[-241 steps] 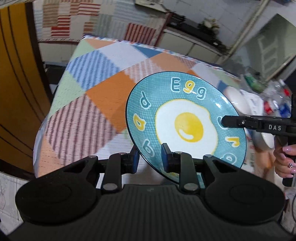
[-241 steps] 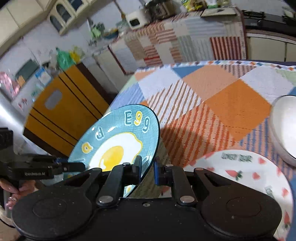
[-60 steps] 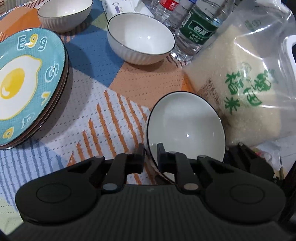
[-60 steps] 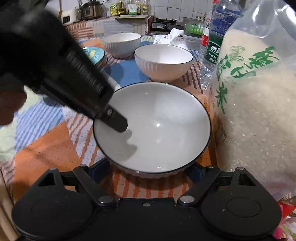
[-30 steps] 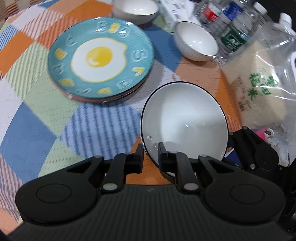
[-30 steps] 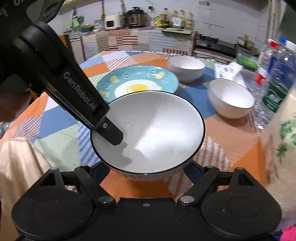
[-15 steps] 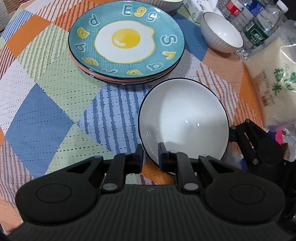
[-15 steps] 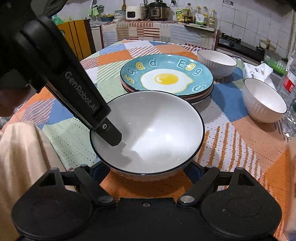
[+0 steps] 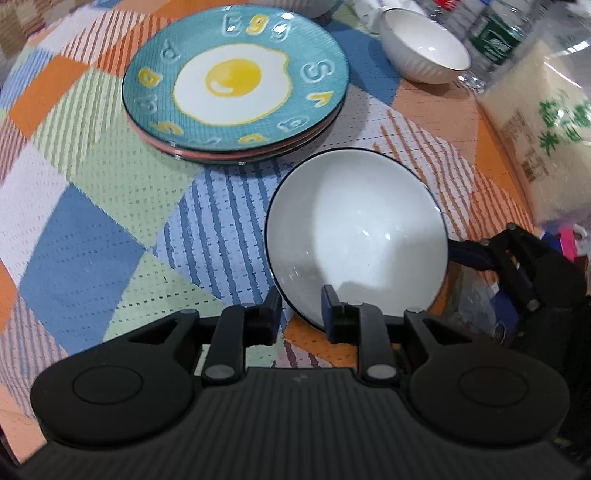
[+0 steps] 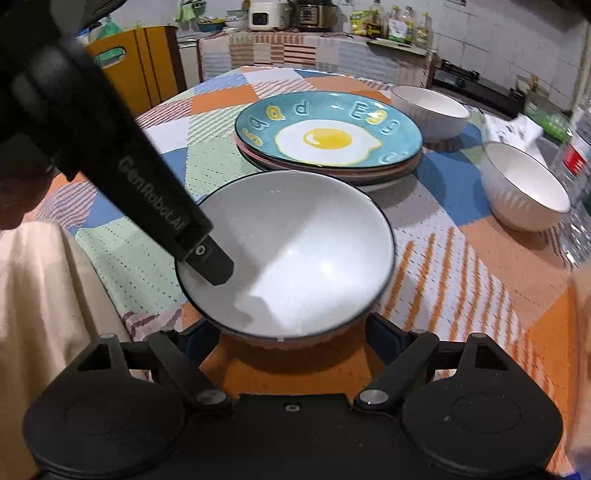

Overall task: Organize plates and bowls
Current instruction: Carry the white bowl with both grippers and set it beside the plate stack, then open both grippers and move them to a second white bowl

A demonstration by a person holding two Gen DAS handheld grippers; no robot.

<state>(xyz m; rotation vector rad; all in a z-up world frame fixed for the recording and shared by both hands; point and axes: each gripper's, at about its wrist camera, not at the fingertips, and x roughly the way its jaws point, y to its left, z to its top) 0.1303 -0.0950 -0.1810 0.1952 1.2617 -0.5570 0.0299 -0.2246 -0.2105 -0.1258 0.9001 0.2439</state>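
A white bowl [image 9: 354,236] with a dark rim sits low over the patchwork tablecloth, just in front of the plate stack. My right gripper [image 10: 290,332] is shut on it, its wide jaws clasping the bowl's [image 10: 295,251] lower sides. My left gripper [image 9: 301,314] straddles the near rim and its jaws are opening; a gap shows on each side of the rim. One left finger [image 10: 207,258] reaches inside the bowl. The stack of plates [image 9: 236,81], topped by a teal fried-egg plate [image 10: 328,136], lies beyond.
Two more white bowls [image 10: 428,110] [image 10: 524,188] stand behind and right of the plates. A bag of rice [image 9: 546,122] and water bottles [image 9: 495,33] crowd the right edge. Beige cloth [image 10: 48,295] hangs at the left. A counter with appliances runs behind.
Both grippers carried the bowl away from the rice bag to the spot in front of the plate stack and lowered it. The left jaws have parted slightly from the rim.
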